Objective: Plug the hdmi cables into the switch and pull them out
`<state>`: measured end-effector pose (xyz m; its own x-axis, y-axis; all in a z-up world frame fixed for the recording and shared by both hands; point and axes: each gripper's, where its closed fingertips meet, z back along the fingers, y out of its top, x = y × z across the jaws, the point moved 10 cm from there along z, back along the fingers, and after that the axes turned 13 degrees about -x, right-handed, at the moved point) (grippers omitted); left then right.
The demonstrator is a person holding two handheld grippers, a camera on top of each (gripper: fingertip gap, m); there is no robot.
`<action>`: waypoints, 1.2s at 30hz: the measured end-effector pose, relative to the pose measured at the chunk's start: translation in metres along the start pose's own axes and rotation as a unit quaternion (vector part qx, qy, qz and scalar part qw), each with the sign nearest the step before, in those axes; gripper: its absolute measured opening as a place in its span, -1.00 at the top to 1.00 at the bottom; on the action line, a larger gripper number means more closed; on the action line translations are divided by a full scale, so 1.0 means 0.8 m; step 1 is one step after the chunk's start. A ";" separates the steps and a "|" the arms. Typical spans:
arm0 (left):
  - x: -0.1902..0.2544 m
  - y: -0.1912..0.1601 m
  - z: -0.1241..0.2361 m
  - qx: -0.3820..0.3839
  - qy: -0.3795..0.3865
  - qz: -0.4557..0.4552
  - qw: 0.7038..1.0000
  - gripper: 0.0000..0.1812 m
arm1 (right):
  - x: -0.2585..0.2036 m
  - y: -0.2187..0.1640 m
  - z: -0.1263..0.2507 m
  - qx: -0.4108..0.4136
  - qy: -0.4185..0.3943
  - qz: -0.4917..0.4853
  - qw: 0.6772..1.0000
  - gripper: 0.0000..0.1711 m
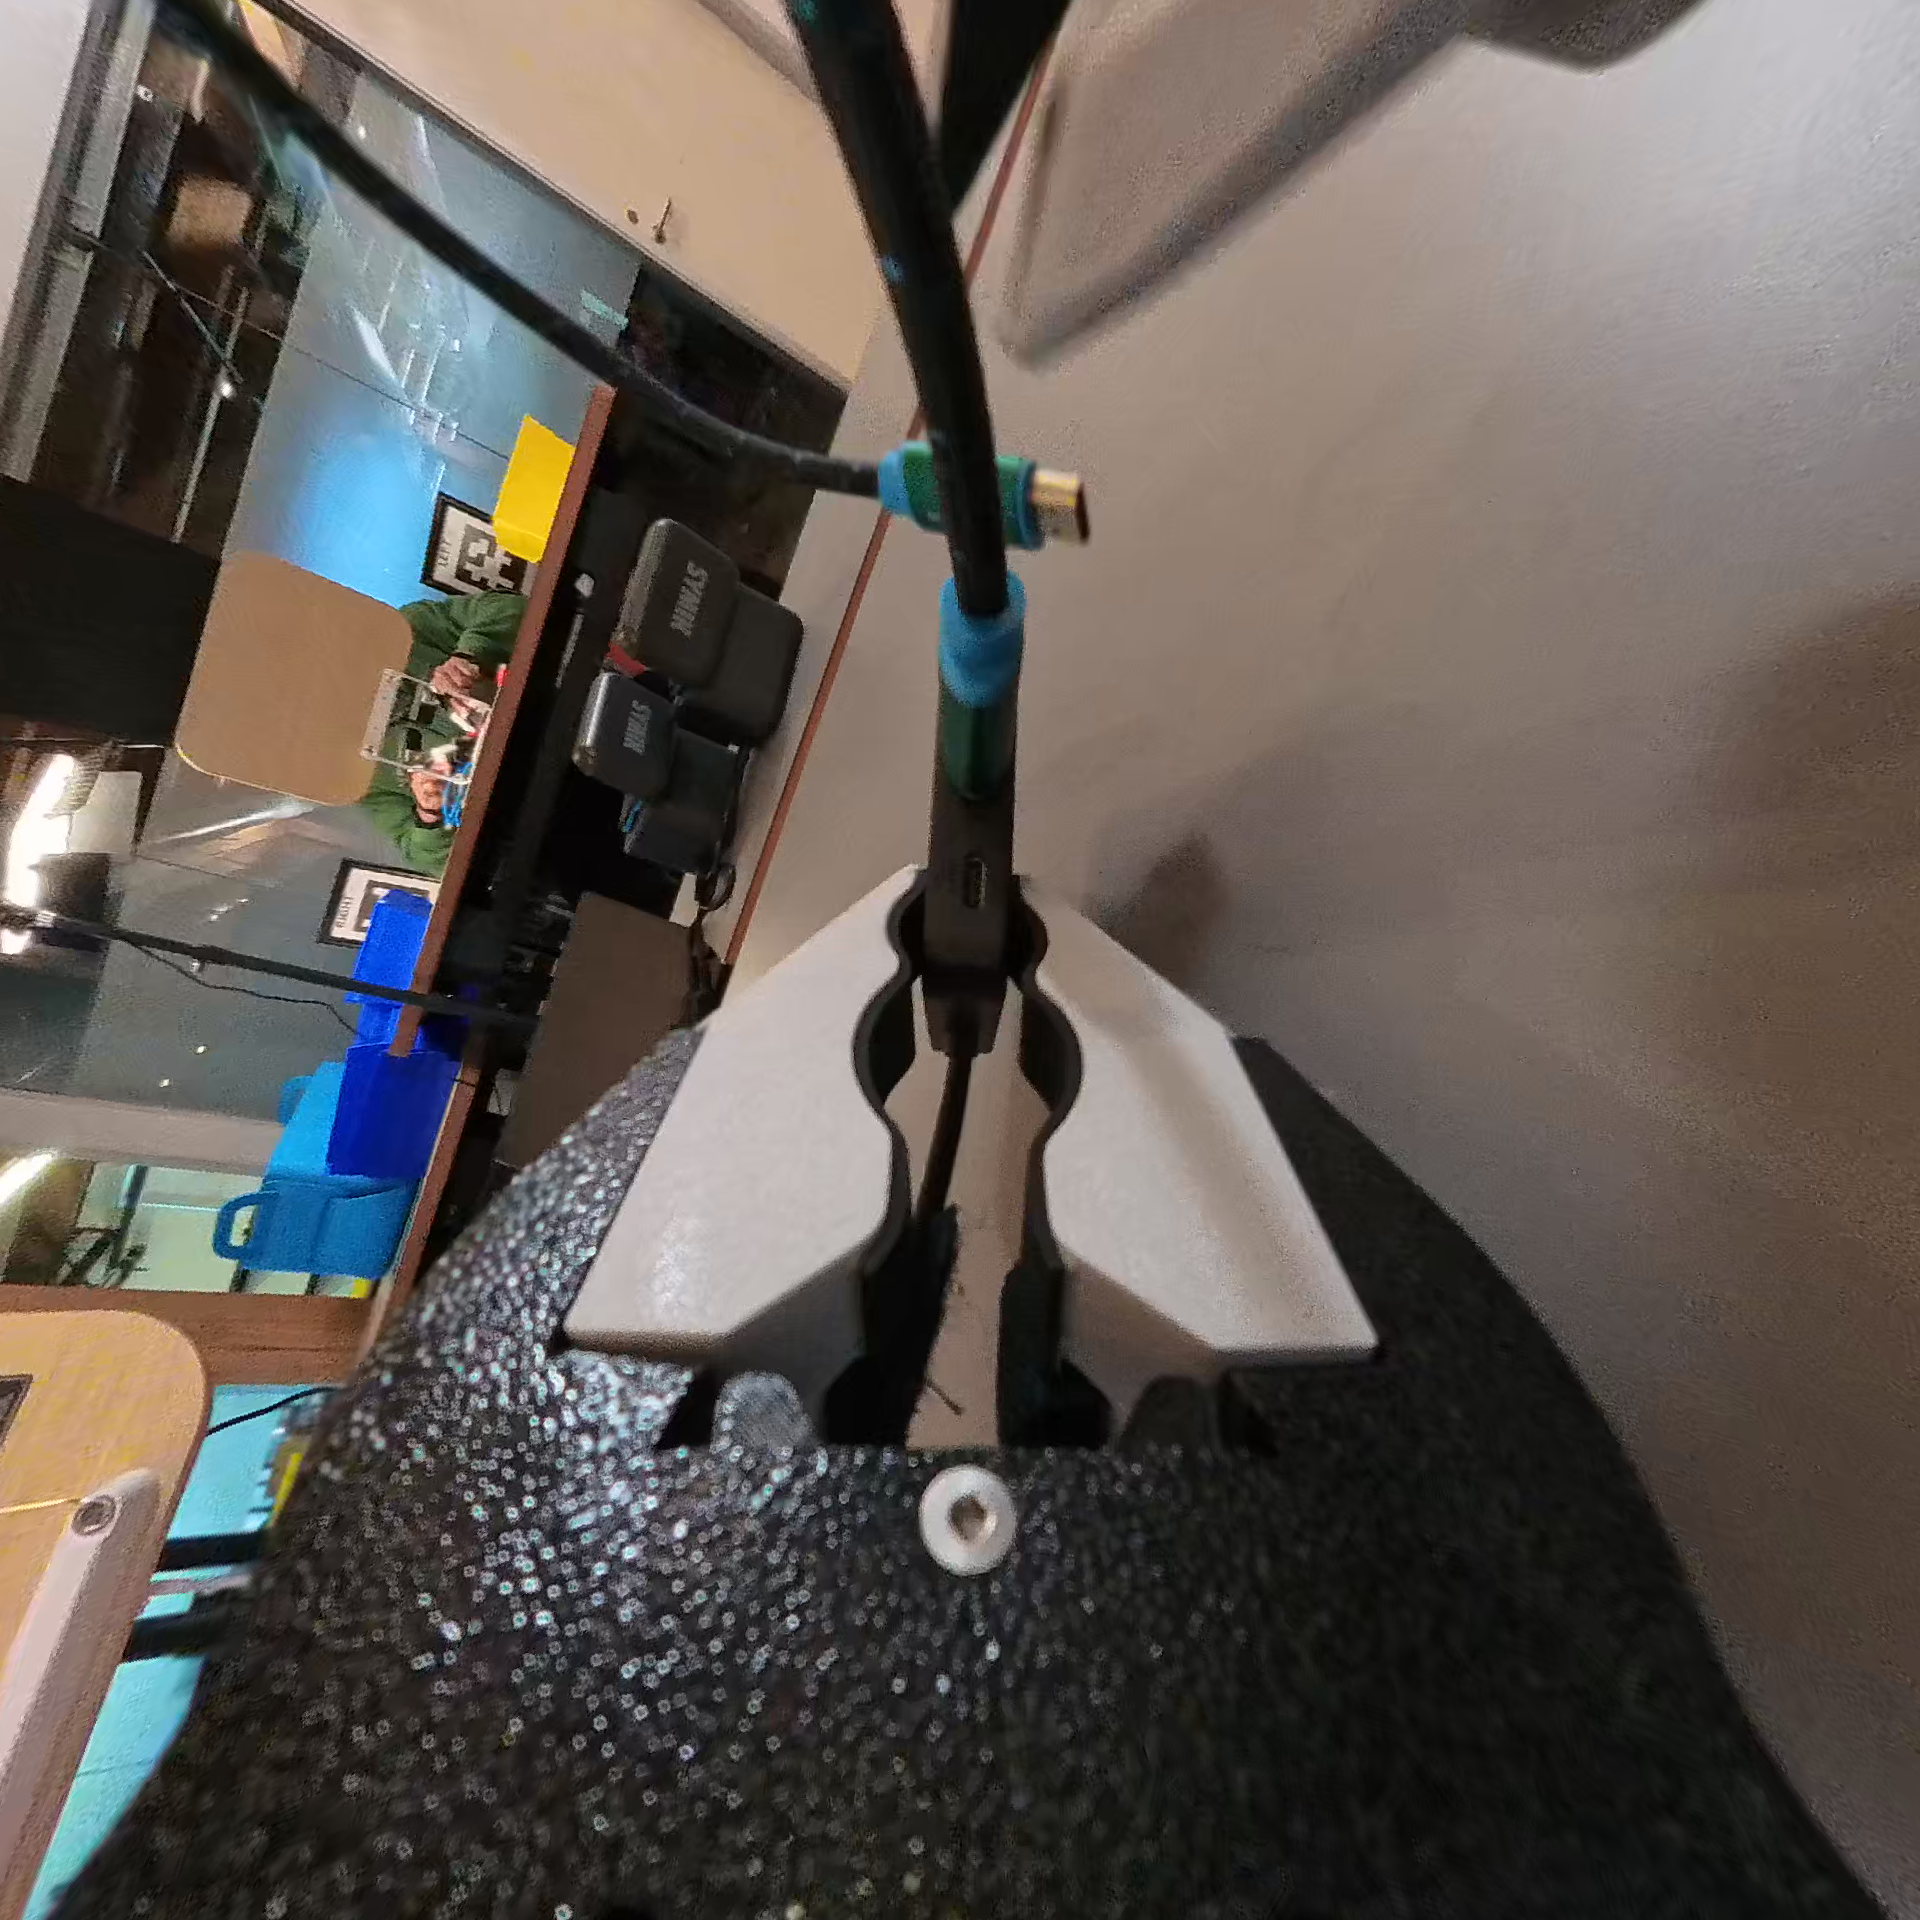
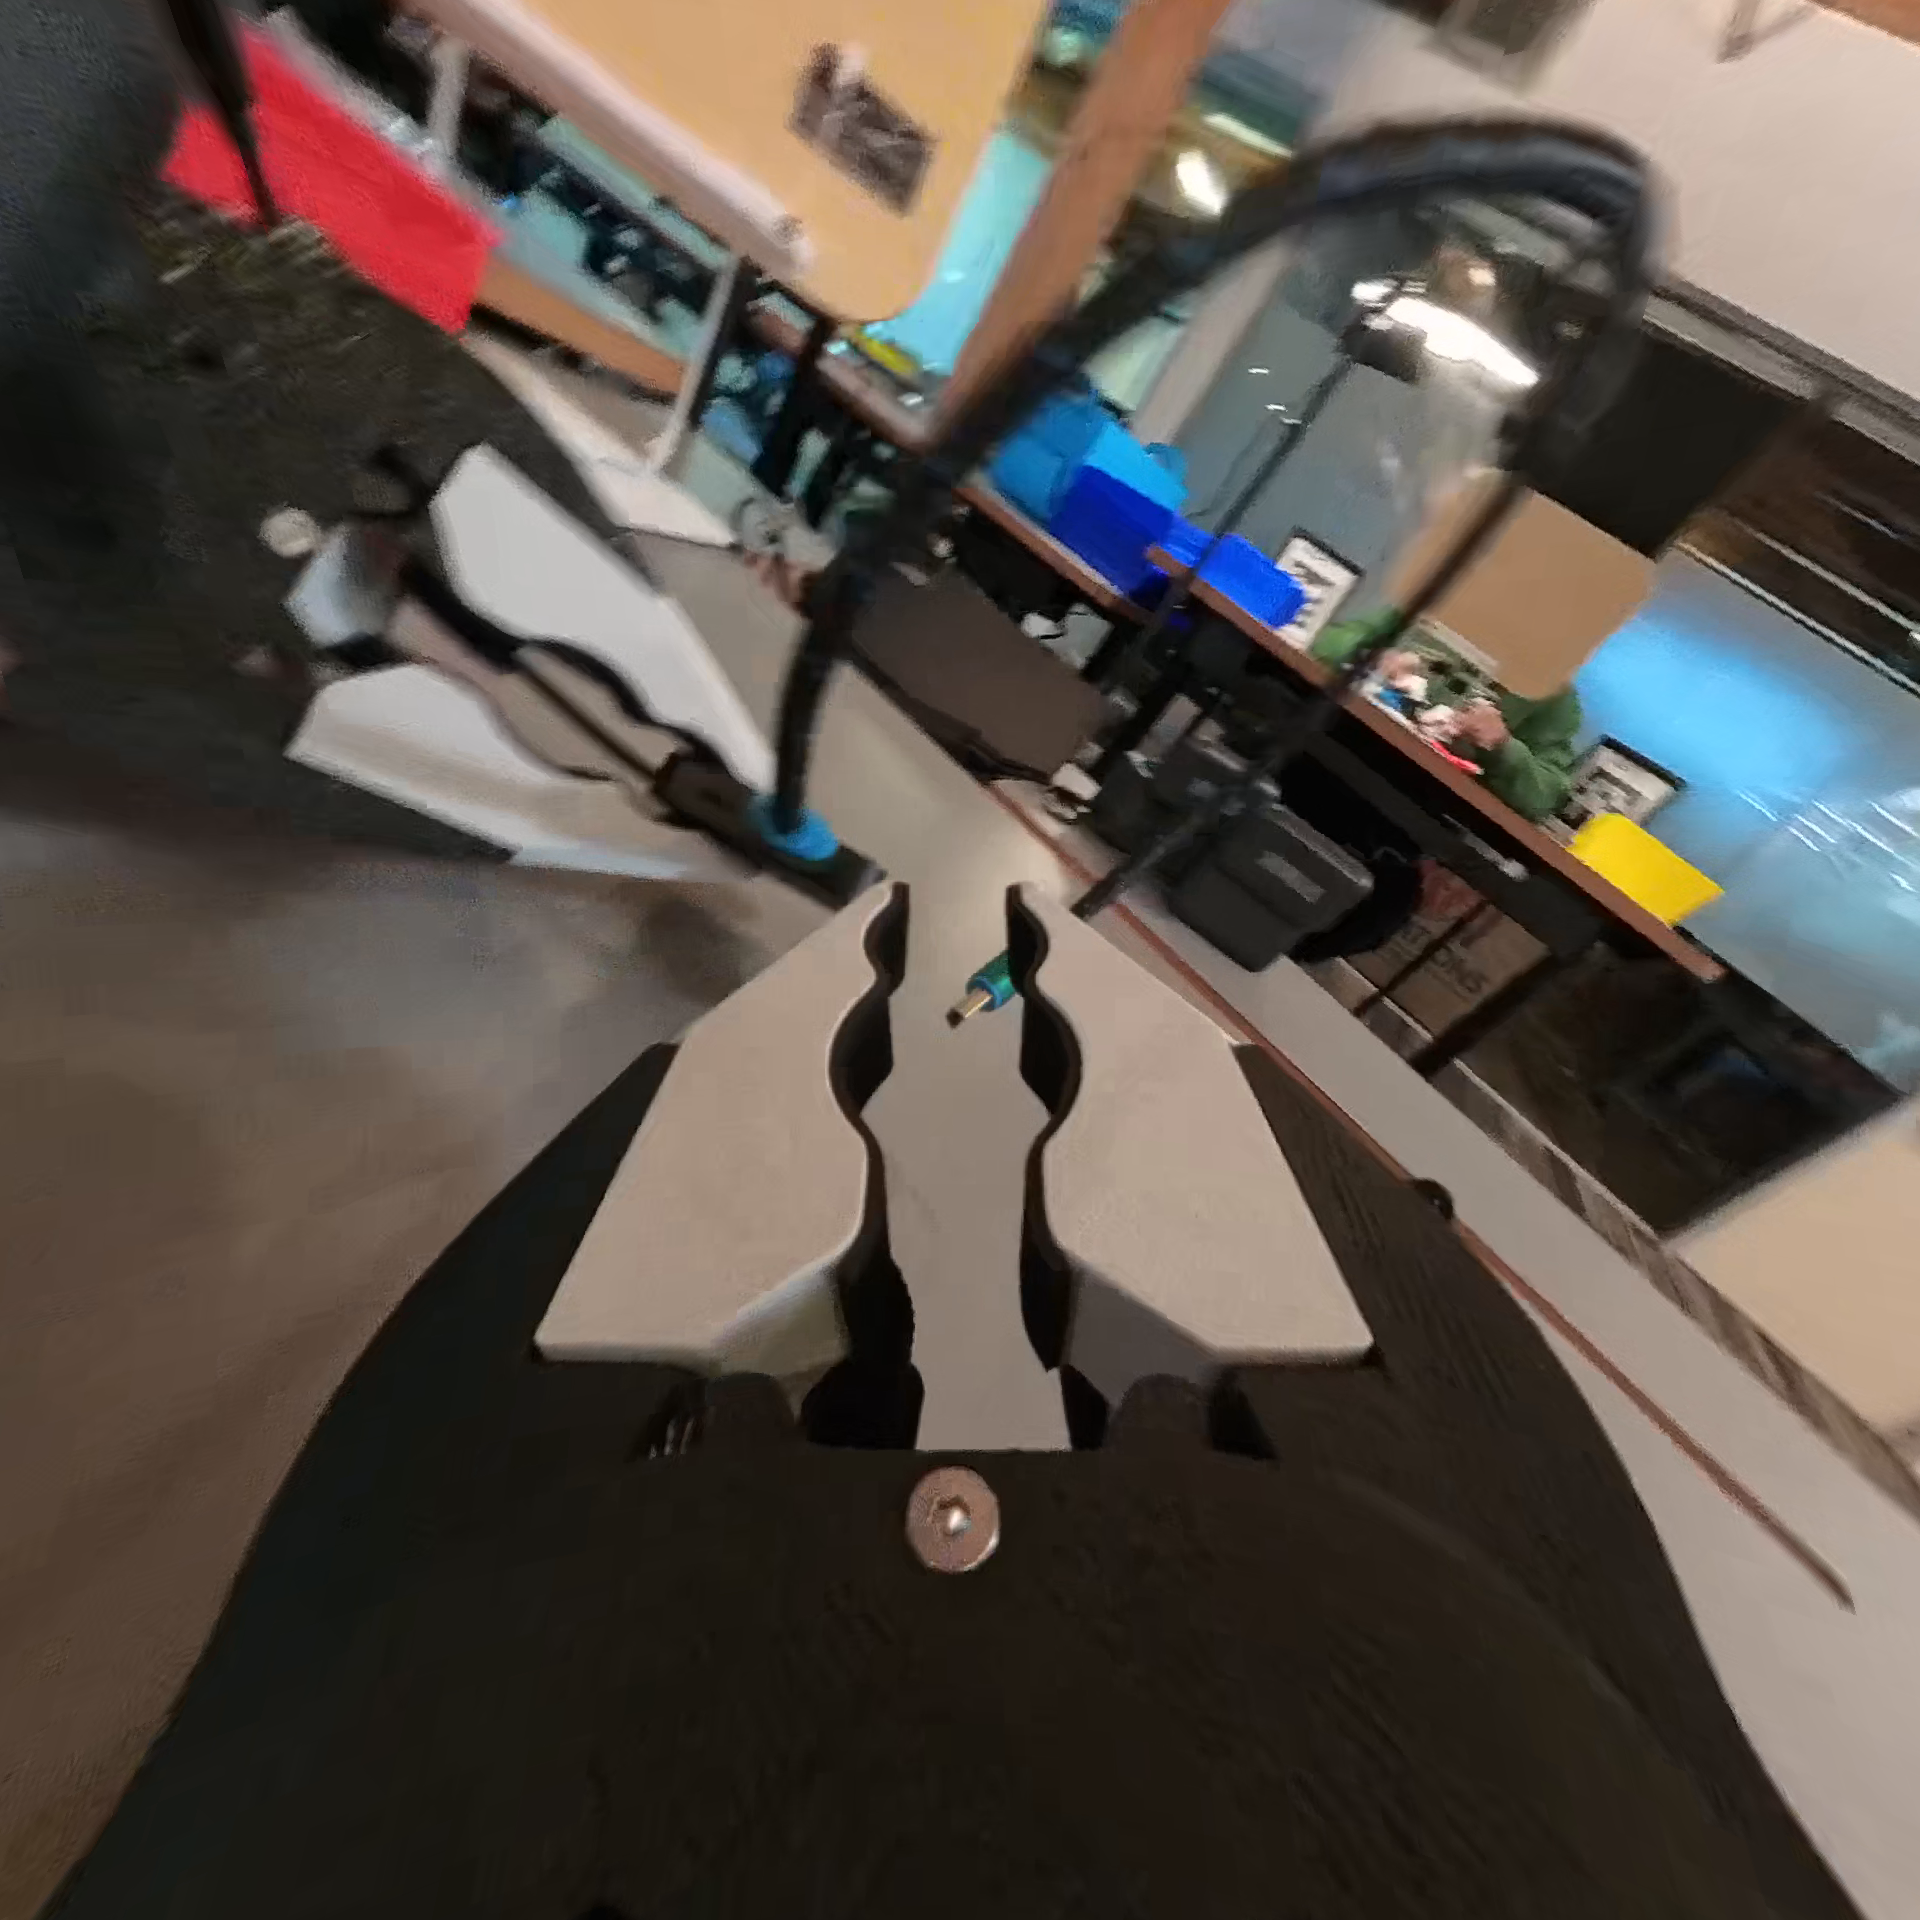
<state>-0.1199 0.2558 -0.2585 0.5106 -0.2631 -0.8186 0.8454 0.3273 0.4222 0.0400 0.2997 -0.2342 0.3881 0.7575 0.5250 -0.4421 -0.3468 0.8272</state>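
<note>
In the left wrist view my left gripper (image 1: 968, 894) is shut on a thin black switch (image 1: 966, 831), held edge-on above the grey table (image 1: 1455, 831). An HDMI cable with a blue-and-green connector (image 1: 977, 686) is plugged into the switch's far end. A second HDMI connector (image 1: 1039, 504) with a bare gold plug hangs loose beyond it. In the right wrist view my right gripper (image 2: 956, 894) is open and empty. The loose plug (image 2: 982, 997) shows in the gap between its fingers, untouched. The left gripper (image 2: 665, 769) with the switch (image 2: 842, 873) is to the upper left.
The table's far edge has a red-brown trim (image 2: 1351, 1101). Black cases (image 2: 1268, 883) stand beyond it on the floor. Other tables hold blue bins (image 2: 1122, 488) and a yellow bin (image 2: 1642, 862). A person in green (image 2: 1527, 748) sits at one. Cables loop overhead (image 2: 1558, 208). Spacing between my two grippers at the tips: around 9 cm.
</note>
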 end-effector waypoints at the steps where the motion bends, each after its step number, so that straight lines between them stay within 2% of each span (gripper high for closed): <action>1: 0.001 0.001 0.000 -0.001 0.000 -0.002 1.000 0.87 | -0.006 0.000 -0.001 -0.008 0.017 0.027 0.999 0.71; 7: 0.008 0.003 0.001 0.013 0.006 -0.035 0.999 0.87 | -0.030 0.001 -0.006 -0.032 0.016 0.151 0.988 0.59; 11: 0.013 0.007 0.003 0.024 0.014 -0.066 0.997 0.87 | -0.043 0.000 -0.009 -0.038 -0.010 0.237 0.971 0.60; 22: 0.027 0.014 0.005 0.031 0.027 -0.125 0.991 0.86 | -0.059 -0.006 -0.018 -0.069 -0.062 0.364 0.927 0.72; 27: 0.025 0.013 0.005 0.034 0.033 -0.120 0.992 0.85 | -0.064 -0.008 -0.019 -0.073 -0.060 0.381 0.920 0.86; 33: 0.022 0.013 0.006 0.043 0.054 -0.110 0.992 0.81 | -0.066 -0.005 -0.019 -0.073 -0.066 0.387 0.917 0.89; 36: 0.023 0.015 0.006 0.059 0.074 -0.112 0.989 0.62 | -0.065 -0.004 -0.018 -0.066 -0.053 0.372 0.924 0.89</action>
<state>-0.0999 0.2506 -0.2665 0.2877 -0.1782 -0.9410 0.9514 0.1657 0.2595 0.0099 0.2694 -0.2673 0.0099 0.2758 0.9612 -0.7110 -0.6739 0.2007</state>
